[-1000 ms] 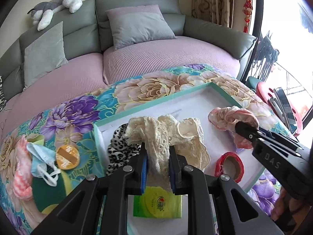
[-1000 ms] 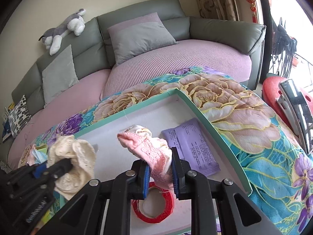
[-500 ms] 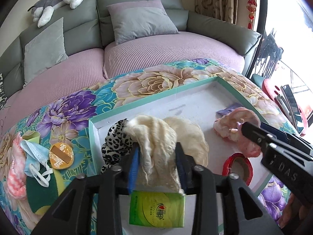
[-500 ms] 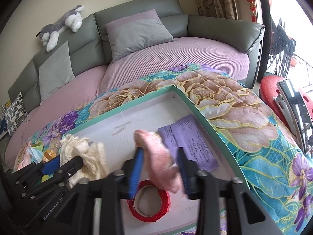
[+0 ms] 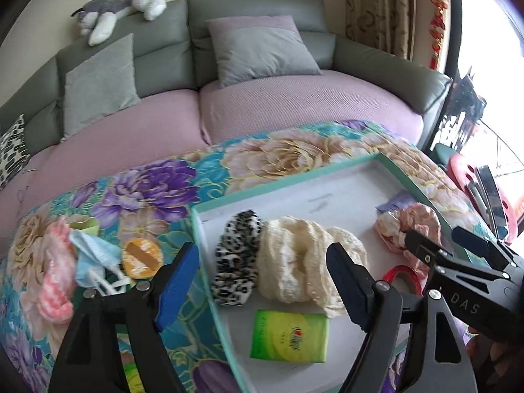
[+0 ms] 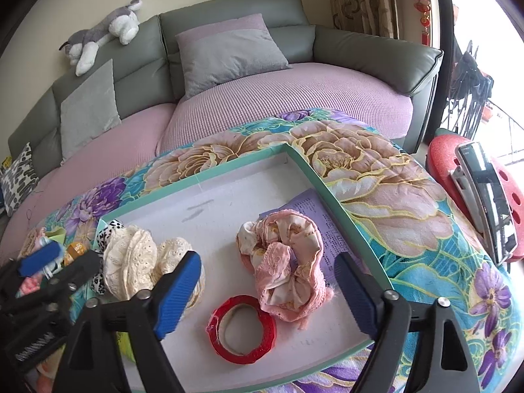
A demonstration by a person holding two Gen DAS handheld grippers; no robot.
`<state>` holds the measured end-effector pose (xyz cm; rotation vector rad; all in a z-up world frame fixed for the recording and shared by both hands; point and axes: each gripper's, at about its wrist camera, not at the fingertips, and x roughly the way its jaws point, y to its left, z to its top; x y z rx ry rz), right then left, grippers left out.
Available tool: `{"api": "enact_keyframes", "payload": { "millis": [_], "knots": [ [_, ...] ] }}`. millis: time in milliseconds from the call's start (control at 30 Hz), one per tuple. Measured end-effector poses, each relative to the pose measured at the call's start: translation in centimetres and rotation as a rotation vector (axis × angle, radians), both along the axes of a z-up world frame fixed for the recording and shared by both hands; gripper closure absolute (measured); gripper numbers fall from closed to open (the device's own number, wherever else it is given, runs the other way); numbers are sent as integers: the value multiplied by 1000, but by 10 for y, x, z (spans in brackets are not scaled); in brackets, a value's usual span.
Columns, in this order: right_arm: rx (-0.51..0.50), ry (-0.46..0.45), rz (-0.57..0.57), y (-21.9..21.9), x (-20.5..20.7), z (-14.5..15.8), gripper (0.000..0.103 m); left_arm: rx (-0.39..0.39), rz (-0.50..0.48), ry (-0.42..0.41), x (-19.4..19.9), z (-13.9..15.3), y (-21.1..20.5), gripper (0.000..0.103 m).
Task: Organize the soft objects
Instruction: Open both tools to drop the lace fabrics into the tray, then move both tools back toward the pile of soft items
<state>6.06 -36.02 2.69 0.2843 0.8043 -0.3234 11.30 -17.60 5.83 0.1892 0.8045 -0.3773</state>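
Change: both cloths let go since a second ago, now lying in the tray instead of pinched between pads.
Left gripper (image 5: 262, 281): jaws opening, spread wide, nothing pressed; cream lace (image 5: 304, 262) below and between them, free of the pads.
Right gripper (image 6: 268, 291): jaws opening, spread wide; pink cloth (image 6: 288, 262) lying between them, untouched.
Tray (image 6: 235, 170): teal rim, white floor, set on floral cover (image 6: 393, 203).
Cream lace: in tray's left part, touching leopard scrunchie (image 5: 237, 258) on its left.
Pink cloth: in tray's right part, partly over purple leaflet (image 6: 314, 209), edge just beside red tape roll (image 6: 242, 327).
Green tissue pack (image 5: 290, 335): in tray, near side, just beside the lace.
Outside tray, left: face mask (image 5: 95, 255), orange disc (image 5: 142, 258), pink knit (image 5: 55, 278) on the cover.
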Motion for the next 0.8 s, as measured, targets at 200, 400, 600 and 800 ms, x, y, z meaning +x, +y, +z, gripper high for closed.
{"api": "enact_keyframes", "payload": {
  "millis": [200,400,600,800],
  "knots": [
    [-12,23,10,4,2,-2,4,13,89,2,6,0,20,11],
    [-8,44,14,5,3,-5,0,8,160,3,9,-7,38,10],
    [-16,58,22,7,2,-5,0,13,242,23,11,-15,60,10],
    [-24,95,38,14,3,-6,0,15,292,36,8,-19,80,10]
  ]
}}
